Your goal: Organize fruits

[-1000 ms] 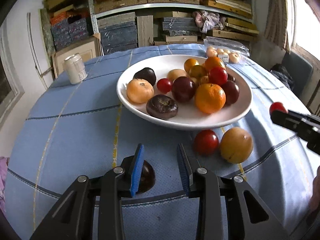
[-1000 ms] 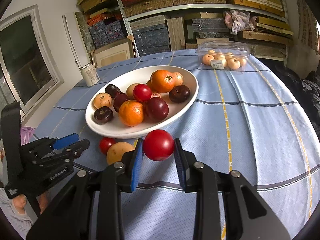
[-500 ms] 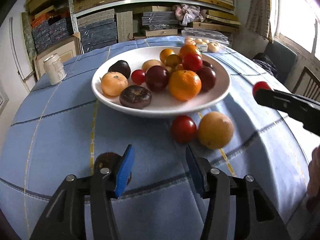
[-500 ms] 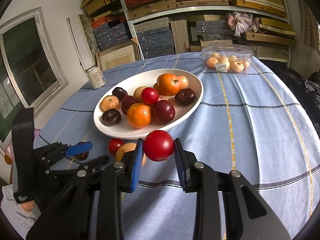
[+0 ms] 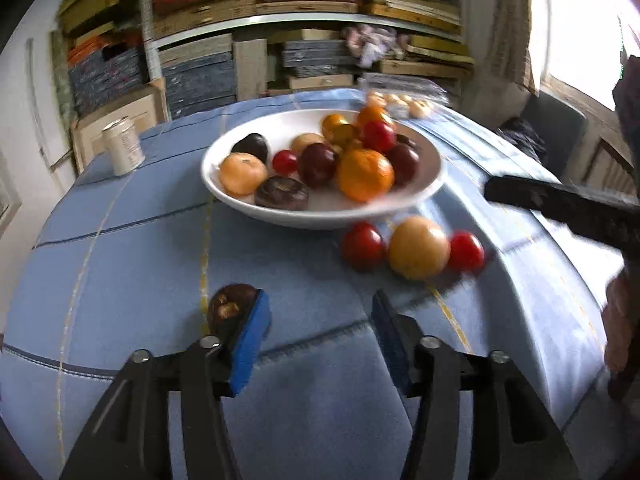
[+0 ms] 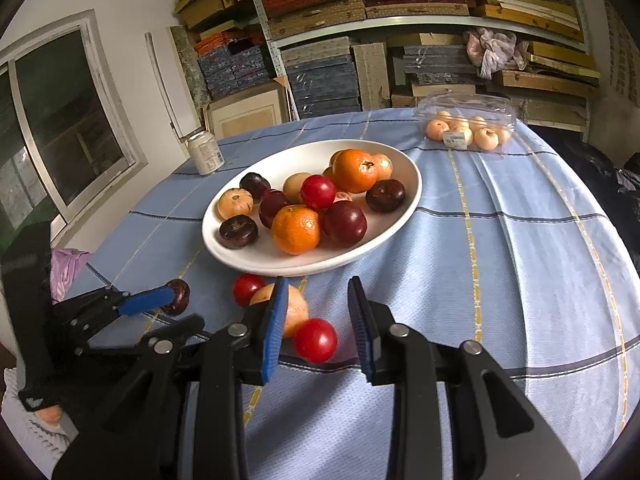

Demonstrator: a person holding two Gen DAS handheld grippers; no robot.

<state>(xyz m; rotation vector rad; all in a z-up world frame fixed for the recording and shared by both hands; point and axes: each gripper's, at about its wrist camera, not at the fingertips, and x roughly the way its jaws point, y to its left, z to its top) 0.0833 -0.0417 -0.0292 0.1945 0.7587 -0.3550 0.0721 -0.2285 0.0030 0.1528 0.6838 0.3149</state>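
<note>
**Dark fruit sitting just left of the open left gripper**

The round table under a blue checked cloth (image 6: 520,240) is carrying the wide white ceramic bowl (image 6: 400,160) heaped with oranges and plums. Just in front of the bowl, a yellow-orange round fruit (image 5: 418,248) is lying between two small red fruits, the nearer one (image 6: 315,340) resting on the cloth between the right gripper (image 6: 316,316) fingers, which are standing apart and empty. The left gripper (image 5: 320,320) is also gaping, gripping nothing. The small dark brown round fruit (image 5: 230,306) is lying just outside its left blue pad, so this gripper, the nearer one, probably needs to be shifting leftward.
</note>
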